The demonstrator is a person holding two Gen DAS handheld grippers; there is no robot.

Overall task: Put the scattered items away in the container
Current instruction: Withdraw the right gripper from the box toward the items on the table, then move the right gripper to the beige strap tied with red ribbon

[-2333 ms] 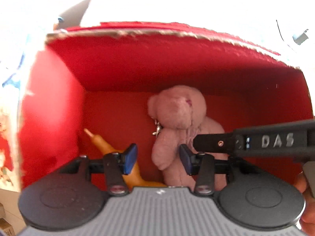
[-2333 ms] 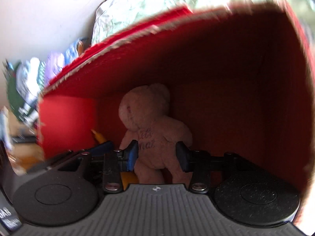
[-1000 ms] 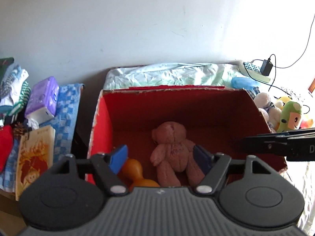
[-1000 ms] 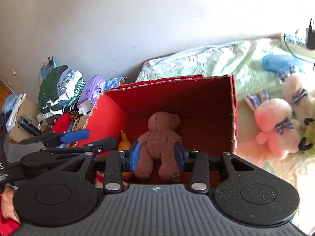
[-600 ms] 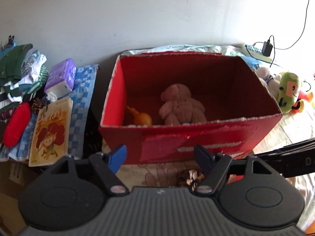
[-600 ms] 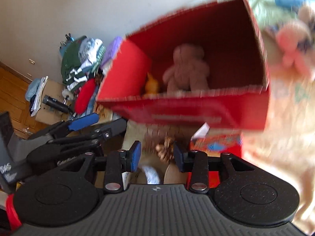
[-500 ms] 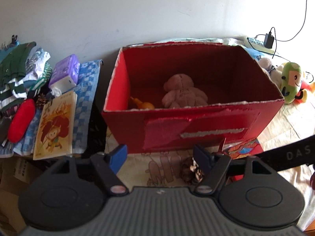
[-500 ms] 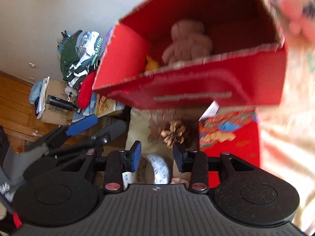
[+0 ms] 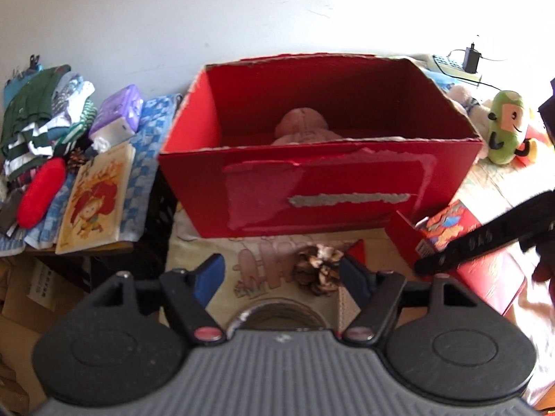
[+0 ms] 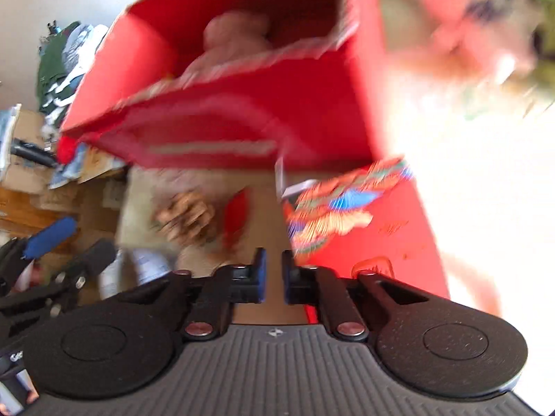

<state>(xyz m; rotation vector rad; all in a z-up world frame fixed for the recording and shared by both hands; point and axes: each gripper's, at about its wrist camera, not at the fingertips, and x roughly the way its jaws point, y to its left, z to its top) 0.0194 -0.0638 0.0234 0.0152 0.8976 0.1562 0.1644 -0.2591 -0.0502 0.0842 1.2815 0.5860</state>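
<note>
Presently, your open-topped red cardboard box stands against the pale wall and serves as the reference for all that follows. Inside it, near the middle of the floor, lies a brown plush teddy bear, only its head and shoulders showing above the front rim.

Just in front of the box's front wall, on the printed cream cloth, sits a small brown pine cone. Your left gripper hovers over this spot with its blue-padded jaws apart and widening; the cone lies between them towards the right pad, and no pad presses on it.

At the box's front right corner lies a flat red carton with a bright multicoloured print. Your right gripper is over the near edge of that carton, its jaws drawn together with only a narrow slit between the pads and nothing gripped. The right wrist view is heavily blurred, so detail there is limited.

To the left of the box rest an illustrated picture book, a purple tissue pack and folded clothes. To its right stands a green plush figure.
</note>
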